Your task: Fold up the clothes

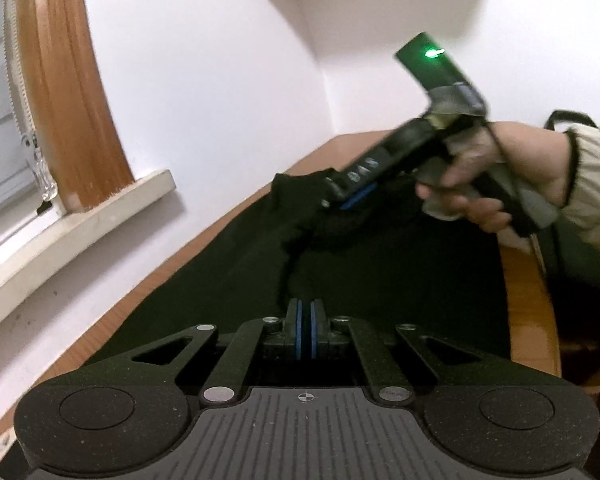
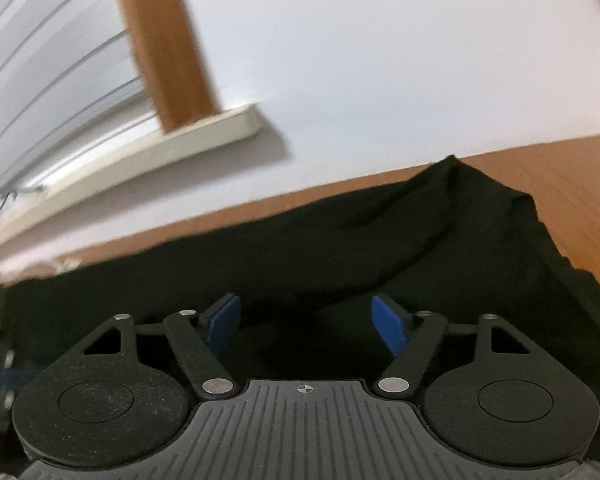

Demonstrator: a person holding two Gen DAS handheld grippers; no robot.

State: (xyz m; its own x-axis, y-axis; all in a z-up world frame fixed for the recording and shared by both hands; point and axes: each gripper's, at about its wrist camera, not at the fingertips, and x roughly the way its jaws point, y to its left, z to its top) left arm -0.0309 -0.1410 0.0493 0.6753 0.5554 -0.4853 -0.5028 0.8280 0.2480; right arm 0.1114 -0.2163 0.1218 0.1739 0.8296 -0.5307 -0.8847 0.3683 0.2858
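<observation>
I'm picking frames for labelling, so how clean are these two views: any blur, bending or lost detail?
Left wrist view: the right gripper and the hand holding it are motion-smeared; the green light streaks. The wooden window frame bows from fisheye distortion. Right wrist view: the window sill is smeared; the black garment is so dark that its folds barely show.

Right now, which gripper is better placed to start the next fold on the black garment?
Left, probably. The left gripper is shut, seemingly on a fold of the black garment, so it can pull straight away. The right gripper is open above the cloth on the wooden table, gripping nothing.
</observation>
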